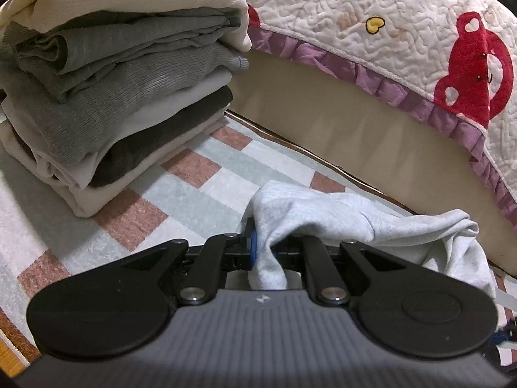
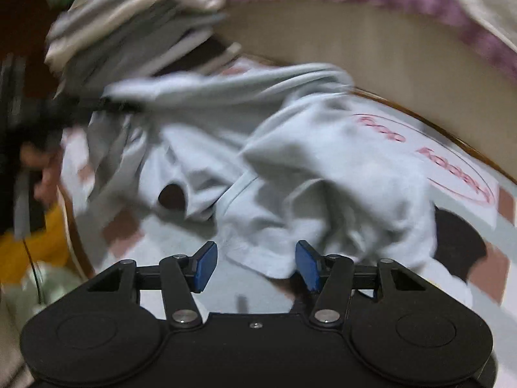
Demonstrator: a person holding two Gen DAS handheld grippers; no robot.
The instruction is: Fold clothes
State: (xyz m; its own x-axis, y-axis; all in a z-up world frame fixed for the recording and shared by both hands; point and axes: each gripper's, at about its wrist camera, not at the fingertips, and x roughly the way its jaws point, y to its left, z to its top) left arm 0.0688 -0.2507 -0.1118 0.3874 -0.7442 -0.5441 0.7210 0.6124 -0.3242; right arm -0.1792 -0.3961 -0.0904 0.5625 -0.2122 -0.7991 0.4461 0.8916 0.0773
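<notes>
A light grey sweatshirt (image 2: 323, 174) with a pink round print lies crumpled on the patterned rug. My left gripper (image 1: 263, 245) is shut on a bunch of its fabric (image 1: 323, 216), which drapes over and hides the right finger. My right gripper (image 2: 255, 266) is open with its blue pads (image 2: 205, 268) on either side of the sweatshirt's near hem, not touching it. The left gripper also shows in the blurred right wrist view (image 2: 80, 106), holding one end of the garment up at the left.
A tall stack of folded clothes (image 1: 106, 90) stands on the rug (image 1: 206, 177) at the left. A bed with a quilted cover (image 1: 371, 22) and beige side (image 1: 323, 106) runs along the back and right. Yellow and dark items (image 2: 42, 245) lie at the rug's left edge.
</notes>
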